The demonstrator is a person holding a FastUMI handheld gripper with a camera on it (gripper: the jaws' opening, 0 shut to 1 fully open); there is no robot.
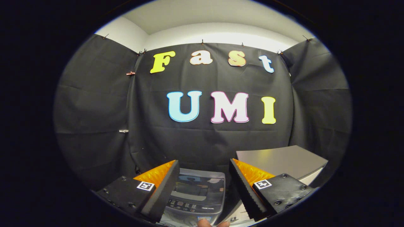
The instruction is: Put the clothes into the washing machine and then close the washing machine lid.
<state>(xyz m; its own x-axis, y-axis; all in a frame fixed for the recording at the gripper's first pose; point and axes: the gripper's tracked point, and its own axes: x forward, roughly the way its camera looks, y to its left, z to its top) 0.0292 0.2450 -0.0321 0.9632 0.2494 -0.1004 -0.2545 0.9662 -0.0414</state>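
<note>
Gripper (203, 186) released, fingers spread, nothing between; washing machine (197, 195) at 6 o'clock, lid down, grey cabinet (284, 160) edge at 4 o'clock.

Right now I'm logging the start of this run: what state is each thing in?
washing machine: lid shut, standing below the open fingers.
gripper: open, holding nothing.
grey table: top bare, beside the machine.
</note>
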